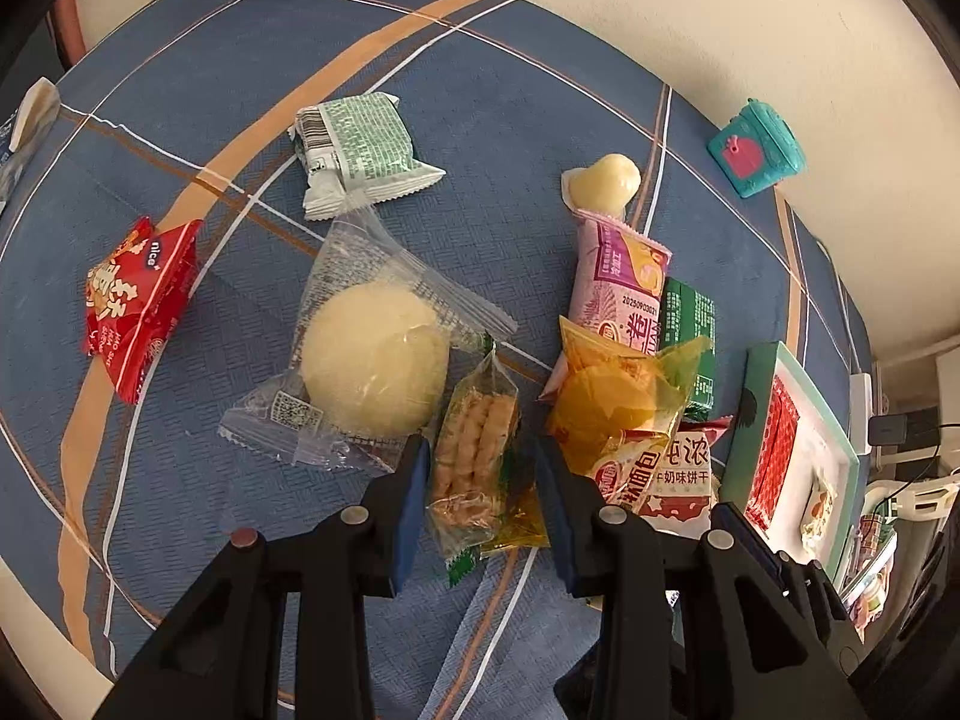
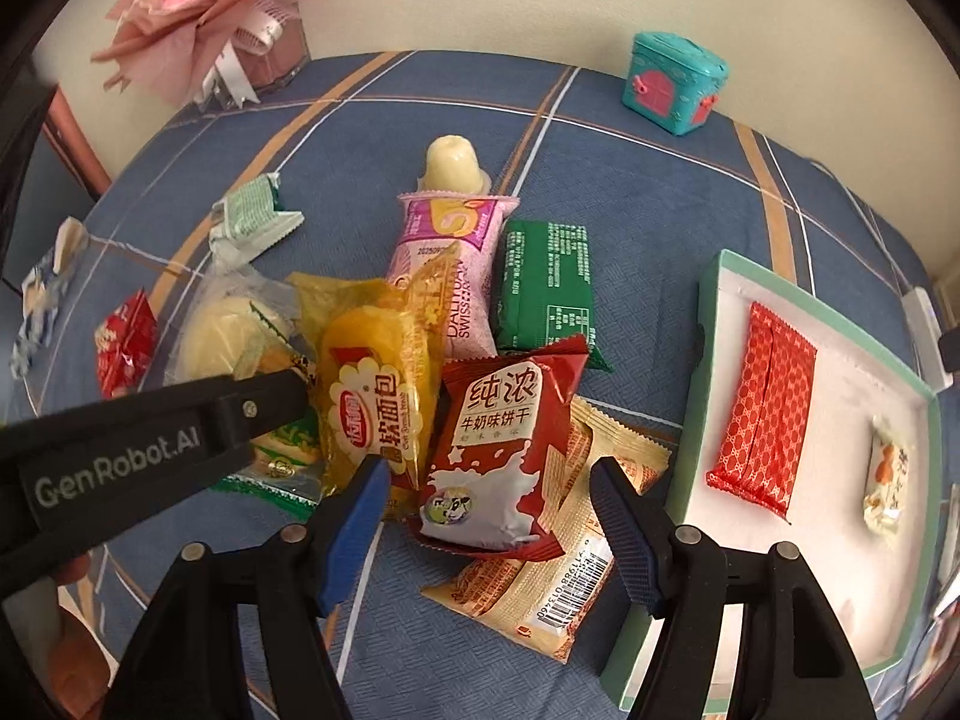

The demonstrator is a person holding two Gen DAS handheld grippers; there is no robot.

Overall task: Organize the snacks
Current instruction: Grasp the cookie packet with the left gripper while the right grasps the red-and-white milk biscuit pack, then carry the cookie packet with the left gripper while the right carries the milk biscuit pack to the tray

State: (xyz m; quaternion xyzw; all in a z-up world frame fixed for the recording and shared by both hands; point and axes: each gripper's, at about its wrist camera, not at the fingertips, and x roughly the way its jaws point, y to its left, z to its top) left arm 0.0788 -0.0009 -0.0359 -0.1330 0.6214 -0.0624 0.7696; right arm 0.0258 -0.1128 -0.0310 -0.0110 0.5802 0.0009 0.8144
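Observation:
In the left wrist view my left gripper (image 1: 483,504) is shut on a clear packet of yellow crackers (image 1: 474,456), a blue pad against each side of it. In the right wrist view my right gripper (image 2: 489,516) stands open around a red milk-biscuit packet (image 2: 498,450), with a gap showing at both pads. That packet lies on a tan wafer packet (image 2: 564,588), beside a yellow soft-bread packet (image 2: 372,384). To the right lies a white tray with a green rim (image 2: 714,300), holding a red patterned packet (image 2: 762,408) and a small wrapped candy (image 2: 885,480).
On the blue plaid cloth lie a round pale cake in clear wrap (image 1: 372,360), a red packet (image 1: 138,306), a green-white packet (image 1: 360,150), a pink roll packet (image 1: 618,282), a jelly cup (image 1: 606,180) and a dark green packet (image 2: 546,288). A teal toy box (image 2: 672,81) and pink bouquet (image 2: 198,0) stand at the back.

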